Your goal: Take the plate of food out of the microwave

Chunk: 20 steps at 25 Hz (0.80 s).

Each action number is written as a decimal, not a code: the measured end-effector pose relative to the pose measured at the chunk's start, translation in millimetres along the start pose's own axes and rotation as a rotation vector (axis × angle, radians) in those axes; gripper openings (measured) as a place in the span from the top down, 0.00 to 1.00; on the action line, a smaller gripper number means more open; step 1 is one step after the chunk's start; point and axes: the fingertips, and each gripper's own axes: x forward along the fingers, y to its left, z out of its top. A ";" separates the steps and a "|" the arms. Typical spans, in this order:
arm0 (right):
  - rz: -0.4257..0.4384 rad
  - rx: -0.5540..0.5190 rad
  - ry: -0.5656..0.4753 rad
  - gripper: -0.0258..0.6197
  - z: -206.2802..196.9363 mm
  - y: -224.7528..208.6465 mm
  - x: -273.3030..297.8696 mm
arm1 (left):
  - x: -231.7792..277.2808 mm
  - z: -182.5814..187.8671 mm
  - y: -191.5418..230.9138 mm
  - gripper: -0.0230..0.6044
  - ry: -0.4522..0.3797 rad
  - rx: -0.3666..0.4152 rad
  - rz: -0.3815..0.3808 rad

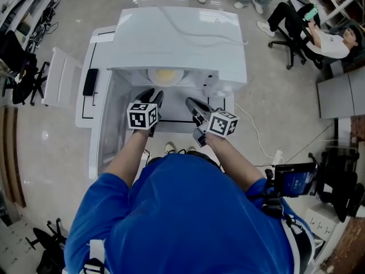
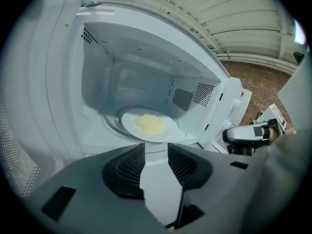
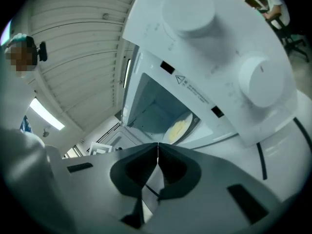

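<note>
**Pale workroom floor, white microwave open, plate inside**

Seen from the head view, the roof of the microwave point(image 1: 177, 39) hides most of the plate of food point(image 1: 165, 76), and only its front rim shows. In the right gripper view the control panel with its two knobs point(image 3: 261, 82) cuts off part of the plate.

The door point(image 1: 105, 130) is swung out to the left of the left gripper point(image 1: 153, 94), and the cavity mouth lies unobstructed ahead of both grippers.

The left gripper's jaws stand apart with nothing between them. The plate is straight ahead of it, well inside on the turntable point(image 2: 109, 123).

The right gripper point(image 1: 191, 101) has its jaws together and empty. It sits just right of the left gripper, with the plate ahead and to its left.
</note>
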 end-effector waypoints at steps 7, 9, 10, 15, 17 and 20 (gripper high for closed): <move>-0.038 0.251 -0.052 0.87 -1.2 -20.8 46.9 | -6.8 -10.5 5.5 0.74 0.014 -0.019 -0.004; -0.053 0.335 -0.074 0.85 -2.8 -26.9 57.1 | -8.6 -12.9 5.7 0.74 0.017 -0.023 -0.008; -0.059 0.368 -0.085 0.84 -2.7 -29.0 61.6 | -9.2 -13.6 6.0 0.74 0.017 -0.025 -0.010; -0.073 0.492 -0.115 0.78 -3.6 -36.1 79.6 | -12.0 -15.7 4.3 0.74 0.015 0.006 -0.028; -0.086 0.516 -0.123 0.76 -2.8 -39.7 84.3 | -12.1 -16.3 2.0 0.74 0.014 0.017 -0.038; -0.107 0.541 -0.132 0.76 -3.0 -43.6 90.1 | -12.3 -19.1 1.4 0.74 0.019 0.021 -0.045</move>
